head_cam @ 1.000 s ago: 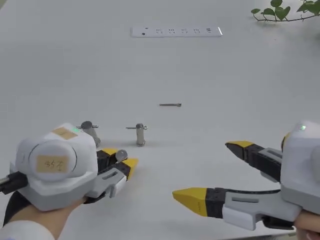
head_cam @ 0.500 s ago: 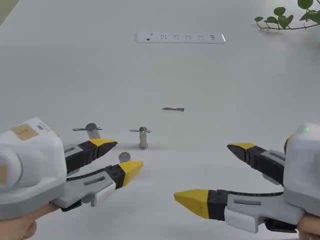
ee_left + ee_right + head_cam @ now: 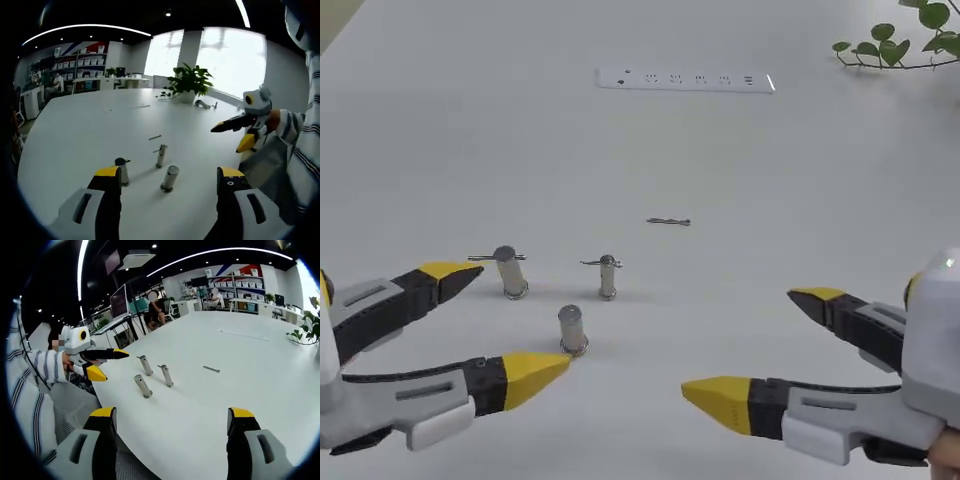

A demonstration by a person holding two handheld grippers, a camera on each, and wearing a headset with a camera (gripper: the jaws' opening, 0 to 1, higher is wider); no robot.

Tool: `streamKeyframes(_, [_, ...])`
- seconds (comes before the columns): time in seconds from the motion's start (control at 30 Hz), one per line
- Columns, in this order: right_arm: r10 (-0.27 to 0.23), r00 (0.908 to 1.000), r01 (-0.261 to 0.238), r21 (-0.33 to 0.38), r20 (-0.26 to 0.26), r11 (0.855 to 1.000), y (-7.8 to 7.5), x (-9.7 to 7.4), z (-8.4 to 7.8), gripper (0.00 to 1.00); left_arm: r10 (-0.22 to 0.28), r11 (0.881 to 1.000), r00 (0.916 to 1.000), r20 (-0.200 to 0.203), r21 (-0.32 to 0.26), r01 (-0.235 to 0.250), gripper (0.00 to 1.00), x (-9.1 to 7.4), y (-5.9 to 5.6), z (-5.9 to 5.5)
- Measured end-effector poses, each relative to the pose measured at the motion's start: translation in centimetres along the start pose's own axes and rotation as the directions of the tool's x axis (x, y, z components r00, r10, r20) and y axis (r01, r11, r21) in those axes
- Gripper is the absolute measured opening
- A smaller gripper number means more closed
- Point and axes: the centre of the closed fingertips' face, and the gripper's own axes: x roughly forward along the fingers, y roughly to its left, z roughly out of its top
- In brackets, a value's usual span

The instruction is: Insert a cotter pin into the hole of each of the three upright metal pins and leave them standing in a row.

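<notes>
Yellow tips mark both of your tools along the bottom of the head view. Your left gripper (image 3: 524,316) comes in from the lower left with its jaws spread wide, holding nothing. Your right gripper (image 3: 736,340) comes in from the lower right, likewise spread and empty.

Just past the lower left-hand tip, left of centre in the frame, a bare metal pin (image 3: 571,330) stands upright on the white table (image 3: 770,180). In the left gripper view it stands ahead of the gap between the jaws.

A little higher in the frame two more pins stand upright side by side. The left pin (image 3: 510,272) has a fitted cotter (image 3: 483,258) through its top, and the middle pin (image 3: 608,277) has a second cotter (image 3: 590,262) through its own. The three make a triangle, not a row.

Above them, near the frame's centre, a loose cotter pin (image 3: 668,221) lies flat on the table, well apart from the pins. Along the top edge lies a white power strip (image 3: 685,80), and green plant leaves (image 3: 883,31) show in the upper right corner.
</notes>
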Motion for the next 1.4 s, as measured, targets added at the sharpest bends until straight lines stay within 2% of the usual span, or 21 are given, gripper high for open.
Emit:
streamKeyframes(0.13, [-0.001,0.9999,0.001,-0.005,-0.012,1.0,-0.1,-0.1,-0.2,0.9,0.014,1.0,0.9999,-0.004,-0.019,-0.014,0.85,-0.5,0.6,-0.6])
streamKeyframes(0.33, [-0.008,0.9996,0.008,-0.016,-0.027,1.0,-0.3,-0.1,-0.2,0.9,-0.001,1.0,0.9992,-0.04,-0.026,0.0,0.91,-1.1,0.5,-1.8])
streamKeyframes(0.43, [-0.015,0.9992,0.014,-0.029,-0.036,0.999,-0.7,-0.2,-0.1,0.9,-0.007,0.999,0.9993,-0.036,-0.041,0.005,0.99,-1.4,0.4,-1.9])
streamKeyframes(0.53, [-0.022,0.9987,0.019,-0.062,-0.046,0.998,-1.2,-0.3,0.3,0.9,-0.012,0.998,0.997,-0.077,-0.056,0.007,0.99,-1.5,0.5,-2.8])
streamKeyframes(0.63, [-0.02,0.9987,0.016,-0.083,-0.048,0.996,-1.7,-0.4,1.1,0.89,-0.011,0.999,0.9962,-0.087,-0.042,0.007,0.99,-1.6,0.5,-3.1])
streamKeyframes(0.7, [-0.014,0.9987,0.008,-0.115,-0.049,0.993,-2.0,-0.4,2.0,0.89,0.013,1.0,0.9957,-0.092,-0.015,-0.014,0.99,-1.8,0.8,-3.2])
streamKeyframes(0.83, [-0.007,0.9969,-0.01,-0.209,-0.078,0.978,-2.9,0.0,3.5,0.88,0.032,0.999,0.9967,-0.074,-0.004,-0.033,0.99,-2.0,1.1,-2.6])
streamKeyframes(0.97, [0.016,0.9928,-0.046,-0.26,-0.119,0.965,-3.5,0.7,4.1,0.85,0.034,0.999,0.9971,-0.068,0.003,-0.034,0.99,-2.1,1.1,-2.4])
streamKeyframes(1.07, [0.024,0.987,-0.074,-0.315,-0.159,0.946,-4.1,1.3,4.5,0.84,0.041,0.999,0.9964,-0.074,0.009,-0.041,0.99,-2.3,1.1,-2.4])
streamKeyframes(1.17, [0.024,0.976,-0.101,-0.355,-0.217,0.929,-4.6,1.6,4.6,0.81,0.04,0.999,0.9968,-0.07,-0.005,-0.04,0.99,-2.4,1.0,-2.4])
streamKeyframes(1.33, [0.012,0.9653,-0.128,-0.432,-0.261,0.893,-5.7,2.4,6.1,0.77,0.041,0.999,0.9956,-0.084,-0.02,-0.043,0.99,-2.6,0.9,-2.6])
streamKeyframes(1.4, [0.01,0.958,-0.146,-0.456,-0.287,0.878,-6.2,2.8,6.5,0.75,0.045,0.999,0.995,-0.089,-0.024,-0.047,0.99,-2.5,0.9,-2.7])
